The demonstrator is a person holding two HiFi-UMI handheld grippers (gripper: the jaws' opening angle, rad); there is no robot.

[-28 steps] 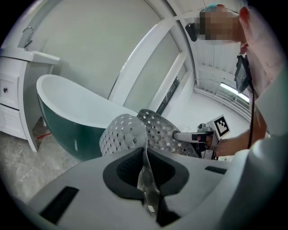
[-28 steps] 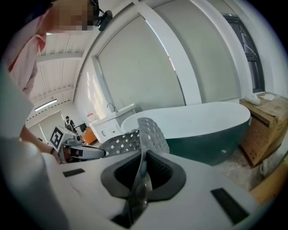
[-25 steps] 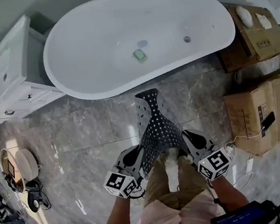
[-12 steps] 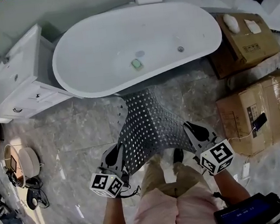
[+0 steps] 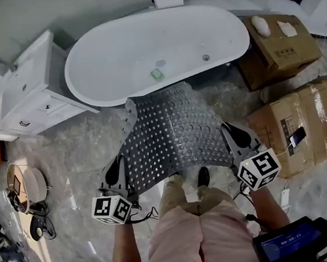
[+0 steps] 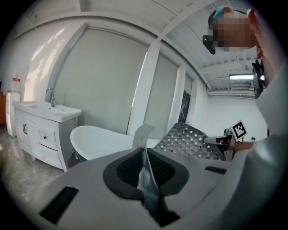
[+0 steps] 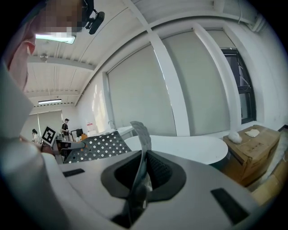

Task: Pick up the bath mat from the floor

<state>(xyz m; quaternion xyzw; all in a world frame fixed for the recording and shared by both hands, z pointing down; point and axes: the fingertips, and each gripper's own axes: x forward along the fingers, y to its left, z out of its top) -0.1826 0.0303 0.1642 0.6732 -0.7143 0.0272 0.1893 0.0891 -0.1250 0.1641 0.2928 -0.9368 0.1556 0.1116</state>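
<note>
The bath mat, grey and full of small holes, hangs spread out between my two grippers, off the floor in front of the white bathtub. My left gripper is shut on the mat's near left corner. In the left gripper view a thin edge of the mat is pinched between the jaws, and the rest of the mat stretches to the right. My right gripper is shut on the near right corner; a strip of mat stands up between its jaws.
A white vanity with a sink stands left of the tub. Cardboard boxes line the right side. Cables and small devices lie on the marble floor at left. The person's legs and shoes are below the mat.
Both grippers have risen and moved apart with the mat. The mat, bunched and narrow a second ago, is now pulled wide and its far end has come off the floor.
</note>
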